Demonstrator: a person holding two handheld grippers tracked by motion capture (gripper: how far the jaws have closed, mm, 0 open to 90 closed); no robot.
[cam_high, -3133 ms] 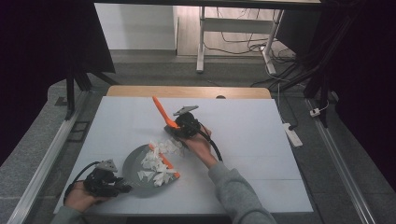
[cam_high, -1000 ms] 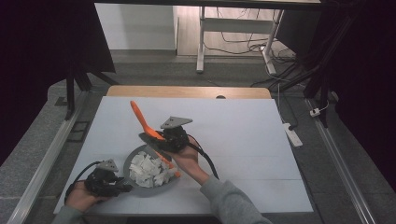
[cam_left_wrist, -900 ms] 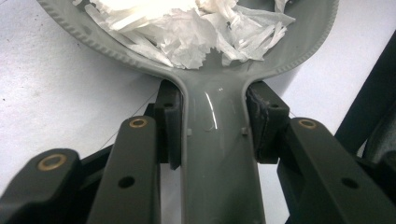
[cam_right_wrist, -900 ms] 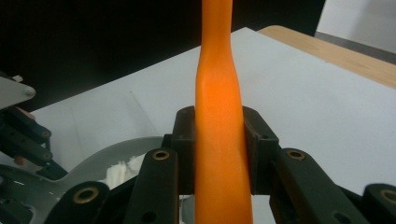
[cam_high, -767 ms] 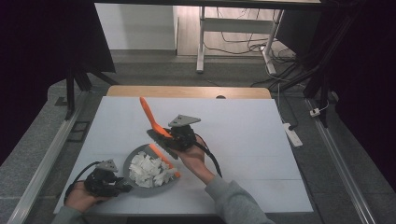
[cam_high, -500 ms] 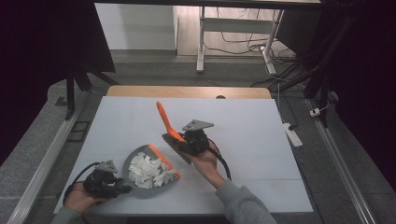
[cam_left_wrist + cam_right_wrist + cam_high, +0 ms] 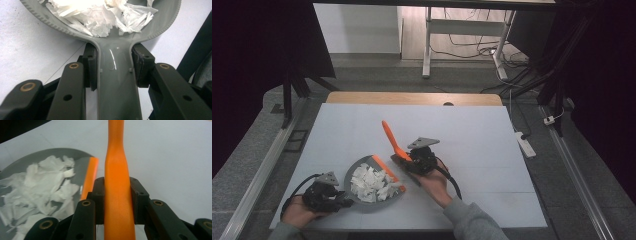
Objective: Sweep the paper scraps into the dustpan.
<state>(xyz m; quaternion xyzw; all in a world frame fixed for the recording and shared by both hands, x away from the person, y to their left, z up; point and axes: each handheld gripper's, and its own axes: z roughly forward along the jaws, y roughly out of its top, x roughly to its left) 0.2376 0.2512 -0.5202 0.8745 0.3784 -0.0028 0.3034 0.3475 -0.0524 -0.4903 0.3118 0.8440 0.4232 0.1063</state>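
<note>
At the near edge of the white table (image 7: 492, 130), the left claw (image 7: 343, 201) is clamped on the handle of a grey dustpan (image 7: 362, 165); in the left gripper view both pads press the handle's (image 7: 116, 82) sides. The pan lies flat on the table, its orange lip (image 7: 387, 167) turned toward the right hand. A heap of white paper scraps (image 7: 369, 182) lies inside the pan, none seen loose on the table around it.

Just beside the pan's mouth, the right claw (image 7: 408, 161) is closed on the orange handle of a brush (image 7: 389, 137). In the right gripper view the handle (image 7: 117, 192) runs straight up between the two pads, both touching it. From above, the handle slants up and away toward the far left, its tip over bare table.

Three seconds ago the brush stood farther up the table with scraps strewn along the pan's lip; those scraps now sit in the pan. One second ago the brush head was over the pan; since then the right hand (image 7: 432, 182) has drawn away to the pan's right, clear of the lip. The left hand (image 7: 304, 212) and the pan have kept their place throughout.
</note>
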